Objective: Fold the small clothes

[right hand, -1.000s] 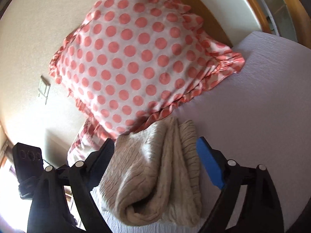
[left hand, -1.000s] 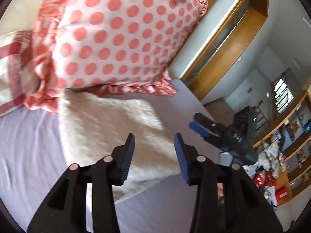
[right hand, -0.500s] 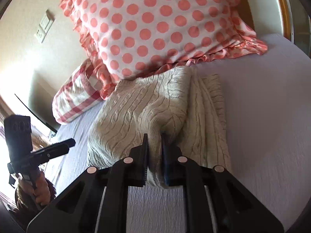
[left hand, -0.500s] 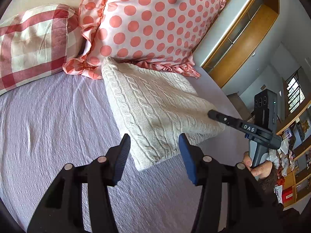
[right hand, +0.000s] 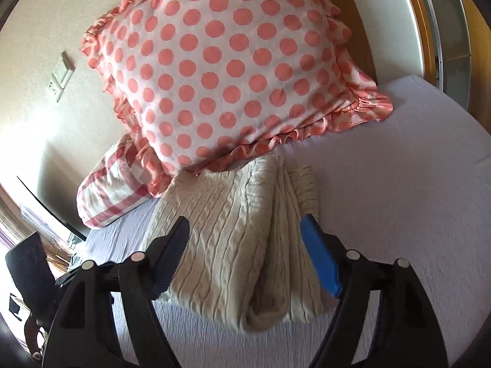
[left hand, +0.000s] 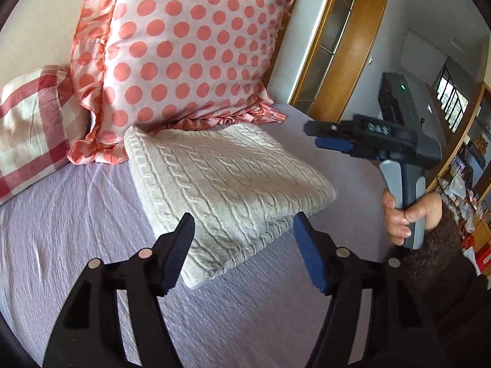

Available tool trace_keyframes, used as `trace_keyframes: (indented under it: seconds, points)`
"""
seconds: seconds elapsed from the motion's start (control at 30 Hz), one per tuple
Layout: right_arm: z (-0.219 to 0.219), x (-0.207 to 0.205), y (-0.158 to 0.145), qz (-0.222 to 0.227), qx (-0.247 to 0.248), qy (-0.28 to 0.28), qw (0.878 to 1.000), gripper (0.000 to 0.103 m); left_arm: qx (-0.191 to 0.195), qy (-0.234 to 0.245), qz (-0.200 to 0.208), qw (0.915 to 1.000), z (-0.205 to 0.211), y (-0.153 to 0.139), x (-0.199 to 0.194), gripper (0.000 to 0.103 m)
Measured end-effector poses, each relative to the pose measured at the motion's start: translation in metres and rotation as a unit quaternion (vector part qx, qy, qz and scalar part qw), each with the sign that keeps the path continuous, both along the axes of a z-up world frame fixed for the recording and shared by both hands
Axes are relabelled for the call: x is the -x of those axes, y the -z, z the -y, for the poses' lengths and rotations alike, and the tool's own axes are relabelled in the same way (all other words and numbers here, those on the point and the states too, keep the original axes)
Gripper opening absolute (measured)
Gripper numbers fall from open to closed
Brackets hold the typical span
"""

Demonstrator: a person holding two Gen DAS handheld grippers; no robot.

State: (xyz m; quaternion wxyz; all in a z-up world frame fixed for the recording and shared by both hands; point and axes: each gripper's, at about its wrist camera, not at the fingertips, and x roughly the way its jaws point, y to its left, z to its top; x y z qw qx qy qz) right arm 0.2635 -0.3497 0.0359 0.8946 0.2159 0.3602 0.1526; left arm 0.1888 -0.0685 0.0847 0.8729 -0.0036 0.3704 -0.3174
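Note:
A folded cream cable-knit sweater [left hand: 227, 184] lies on the lilac bed sheet [left hand: 76, 214], its far edge against the polka-dot pillow. It also shows in the right wrist view [right hand: 242, 245], with its folded layers facing me. My left gripper [left hand: 242, 245] is open and empty, hovering over the sweater's near corner. My right gripper [right hand: 245, 245] is open and empty above the sweater's folded end. In the left wrist view the right gripper [left hand: 334, 138] is seen from the side, held in a hand to the right of the sweater.
A pink polka-dot pillow [left hand: 190, 52] with a ruffle stands behind the sweater, also in the right wrist view [right hand: 227, 73]. A red-checked pillow [left hand: 33, 122] lies left of it. A wooden wardrobe [left hand: 337, 46] and shelves stand beyond the bed's right edge.
My right gripper was shut on the sweater's fold half a second ago; it has opened and lifted off. My left gripper has opened wider and stays over the near corner.

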Motion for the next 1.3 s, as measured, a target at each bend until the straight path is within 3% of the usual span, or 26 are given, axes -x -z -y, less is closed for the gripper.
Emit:
trace_keyframes:
  seconds: [0.1,0.13,0.2,0.27,0.33,0.53,0.63,0.67,0.7,0.8,0.87,0.97,1.03,1.17,1.23,1.3]
  points:
    - [-0.009,-0.033,0.016,-0.038,0.012,-0.001,0.999,0.059,-0.012,-0.003,-0.028,0.9995,0.012,0.017,-0.012,0.067]
    - [-0.014,-0.037,0.021,-0.042,0.022,-0.006,0.999,0.042,-0.011,-0.004,-0.039,0.9992,0.013,0.024,-0.016,0.067]
    - [-0.029,-0.034,0.024,-0.023,0.064,-0.016,0.998,0.018,-0.013,-0.007,-0.047,0.9988,0.015,0.031,-0.019,0.067]
    - [-0.039,-0.024,0.020,0.014,0.120,-0.008,0.993,0.014,-0.015,-0.002,-0.042,0.9990,0.017,0.032,-0.018,0.069]
    - [-0.033,-0.021,0.017,0.021,0.126,0.017,0.992,0.011,-0.015,0.002,-0.038,0.9992,0.019,0.031,-0.017,0.069]
    - [0.004,-0.021,0.011,0.014,0.103,0.088,0.991,0.010,0.043,-0.039,-0.010,0.9983,-0.013,0.008,-0.015,0.068]
    - [-0.001,-0.034,0.034,-0.027,0.110,0.069,0.991,0.011,0.065,-0.073,-0.035,0.9947,-0.034,0.010,-0.032,0.069]
    - [-0.005,-0.032,0.033,-0.017,0.122,0.070,0.990,0.011,0.073,-0.082,-0.048,0.9928,-0.040,0.013,-0.038,0.069]
    - [-0.005,-0.029,0.027,-0.009,0.120,0.069,0.990,0.014,0.086,-0.089,-0.065,0.9902,-0.046,0.017,-0.044,0.069]
    - [0.010,-0.006,0.007,0.028,0.060,0.081,0.994,0.059,0.130,-0.110,-0.117,0.9784,-0.064,0.028,-0.059,0.070]
    - [0.009,0.014,-0.006,0.064,0.013,0.041,0.997,0.060,0.156,-0.112,-0.132,0.9725,-0.070,0.032,-0.063,0.070]
    - [-0.018,0.034,-0.008,0.079,-0.017,-0.062,0.995,0.060,0.167,-0.098,-0.111,0.9747,-0.068,0.026,-0.059,0.070]
    - [-0.035,0.038,0.000,0.066,-0.005,-0.094,0.993,0.060,0.166,-0.077,-0.085,0.9795,-0.058,0.016,-0.052,0.070]
    - [-0.040,0.025,0.023,0.016,0.012,-0.080,0.997,0.061,0.123,-0.048,-0.027,0.9909,-0.020,-0.003,-0.050,0.077]
    - [-0.039,0.023,0.040,-0.021,0.014,-0.084,0.996,0.061,0.063,-0.053,-0.010,0.9965,0.001,-0.002,-0.056,0.082]
    - [-0.042,0.032,0.049,-0.026,0.029,-0.094,0.995,0.060,0.017,-0.051,-0.043,0.9976,0.014,0.017,-0.065,0.082]
